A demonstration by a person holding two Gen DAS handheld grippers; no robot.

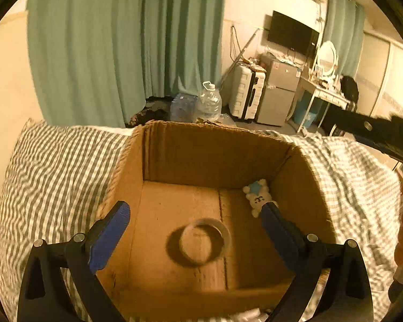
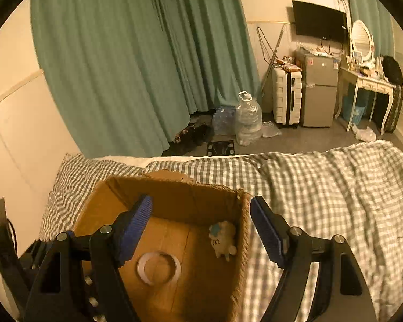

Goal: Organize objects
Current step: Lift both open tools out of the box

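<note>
Inside the cardboard box (image 1: 174,155) on the bed (image 2: 322,187), you already have the tape roll (image 1: 204,241) mid-floor and the plush toy (image 1: 257,196) in its far right corner; both your jaws stand open, empty; anything left to gather stays out of view.

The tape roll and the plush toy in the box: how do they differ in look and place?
The tape roll is a clear, hollow ring; the plush toy is a soft white figure with a blue patch. The tape roll lies near the middle of the box floor; the plush toy lies in a far corner, against the wall. Both lie loose inside the box, held by neither hand-held gripper.
</note>
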